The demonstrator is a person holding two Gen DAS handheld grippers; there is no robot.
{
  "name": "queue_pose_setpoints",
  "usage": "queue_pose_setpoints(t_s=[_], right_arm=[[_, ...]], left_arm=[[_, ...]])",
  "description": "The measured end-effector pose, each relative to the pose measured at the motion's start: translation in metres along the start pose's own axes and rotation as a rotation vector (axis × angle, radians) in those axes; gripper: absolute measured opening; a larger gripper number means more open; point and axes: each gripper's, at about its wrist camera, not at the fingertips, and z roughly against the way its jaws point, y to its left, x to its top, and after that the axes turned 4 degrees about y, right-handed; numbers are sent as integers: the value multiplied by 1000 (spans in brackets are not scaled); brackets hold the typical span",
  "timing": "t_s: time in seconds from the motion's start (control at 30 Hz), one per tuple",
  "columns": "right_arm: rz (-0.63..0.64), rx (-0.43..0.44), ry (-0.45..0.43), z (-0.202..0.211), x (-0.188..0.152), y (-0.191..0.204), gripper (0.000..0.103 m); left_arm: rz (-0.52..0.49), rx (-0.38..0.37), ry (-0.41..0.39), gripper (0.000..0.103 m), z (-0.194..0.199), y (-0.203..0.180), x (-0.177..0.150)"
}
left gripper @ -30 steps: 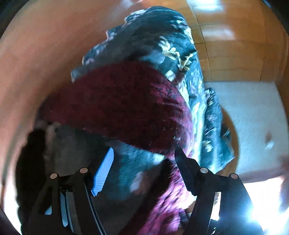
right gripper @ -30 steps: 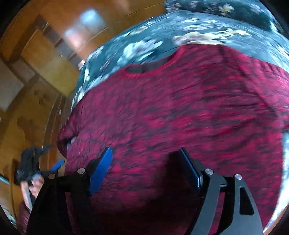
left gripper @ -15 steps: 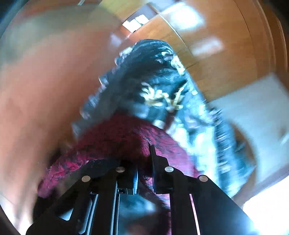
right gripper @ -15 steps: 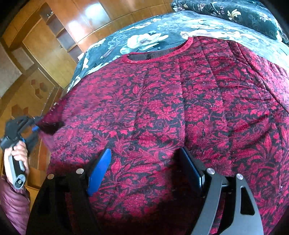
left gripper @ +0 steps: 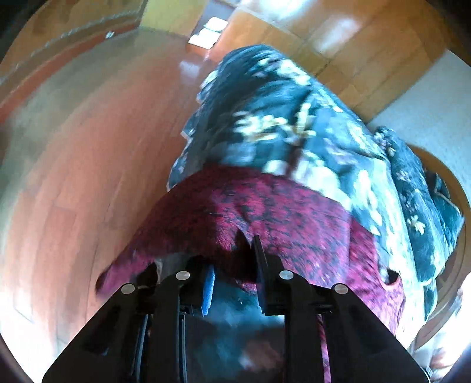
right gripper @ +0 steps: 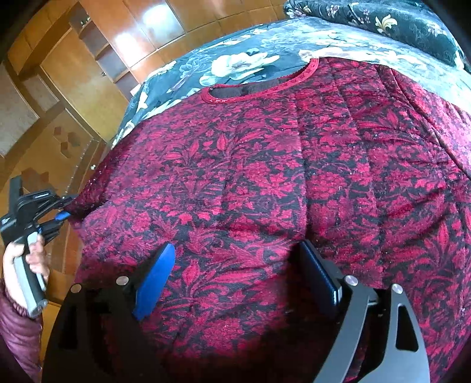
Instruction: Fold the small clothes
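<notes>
A red and black floral top (right gripper: 265, 182) lies spread flat on a dark floral bedcover (right gripper: 235, 62), its neckline (right gripper: 259, 85) at the far side. My right gripper (right gripper: 235, 274) is open just above the top's near part, with nothing between its fingers. My left gripper (left gripper: 235, 265) is shut on the top's edge (left gripper: 235, 235) and holds it raised off the bed side. It also shows in the right wrist view (right gripper: 63, 210), pinching the top's left corner.
Wooden cabinets (right gripper: 97, 59) and panelled walls stand behind the bed. A wooden floor (left gripper: 88, 147) lies to the left of the bed. A dark floral pillow (right gripper: 382, 17) sits at the bed's far right.
My left gripper has closed on the top's left edge and lifted it outward. The right gripper has stayed open over the top and the view has steadied.
</notes>
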Motion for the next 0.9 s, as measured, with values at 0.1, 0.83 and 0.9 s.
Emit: queue_pose_setpoints(t_s=[0.1,0.83,0.9], right_arm=[[-69,87,3,17,6,-16,82],[-1149,62,-465,185,-56,-392,70],[-1152,43,-464,183,-50,-402,69]], left_arm=[[-125,-8,-27,29,19,-33,-22],[-308,284,112,42,-40,-11,2],[-291,307,134,54,-38,1,1]])
